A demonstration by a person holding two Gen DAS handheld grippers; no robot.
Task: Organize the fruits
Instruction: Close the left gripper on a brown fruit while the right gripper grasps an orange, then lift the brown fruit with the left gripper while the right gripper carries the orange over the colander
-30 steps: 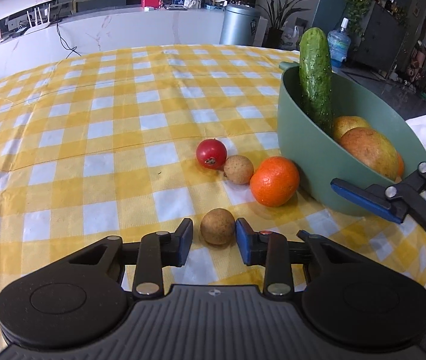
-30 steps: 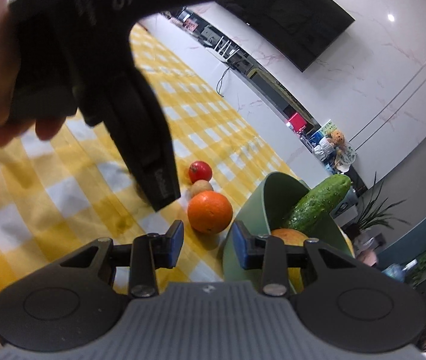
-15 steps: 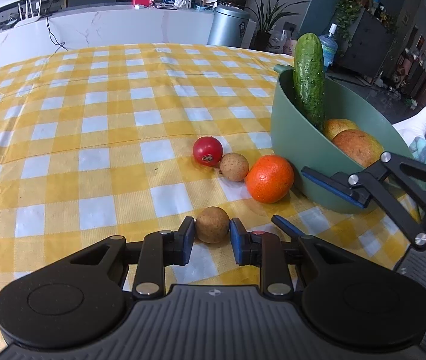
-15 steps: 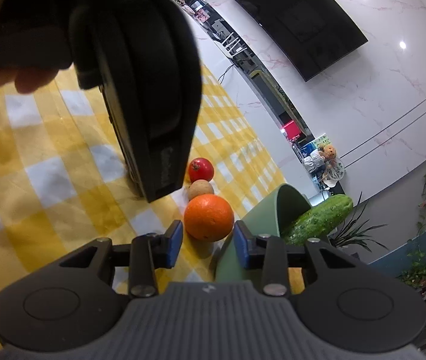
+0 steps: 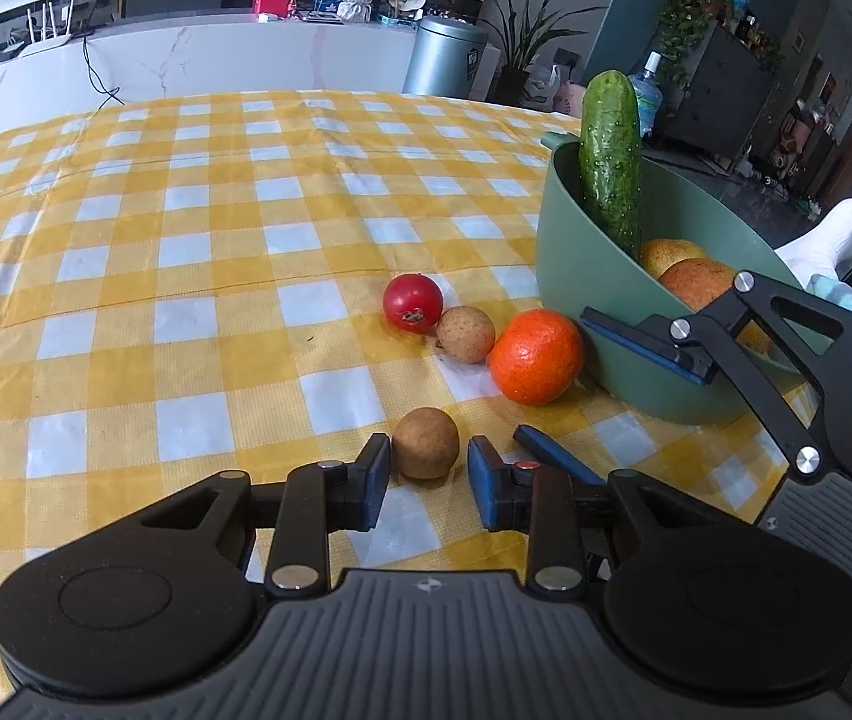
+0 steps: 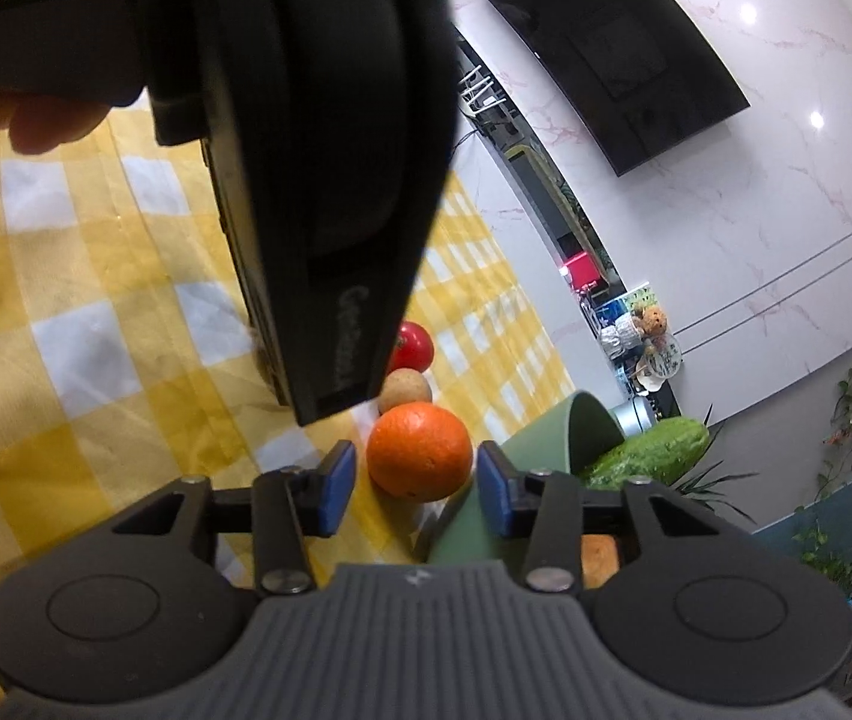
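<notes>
On the yellow checked tablecloth lie a small brown round fruit (image 5: 425, 443), a second brown fruit (image 5: 465, 333), a red tomato (image 5: 413, 303) and an orange (image 5: 536, 356). My left gripper (image 5: 429, 480) is open, its blue pads on either side of the near brown fruit, a small gap on each side. My right gripper (image 6: 416, 483) is open around the orange (image 6: 420, 450), which rests on the table beside the green bowl (image 5: 582, 276). The bowl holds a cucumber (image 5: 611, 150) and yellowish fruits (image 5: 696, 282). The right gripper also shows in the left wrist view (image 5: 600, 396).
The green bowl stands at the table's right edge. The left gripper's black body (image 6: 318, 180) fills the upper left of the right wrist view and hides part of the tomato (image 6: 414, 345). The tablecloth (image 5: 186, 240) stretches far to the left and back.
My left gripper closed in around the near brown fruit, then its pads widened a little. My right gripper moved forward until its fingers flank the orange.
</notes>
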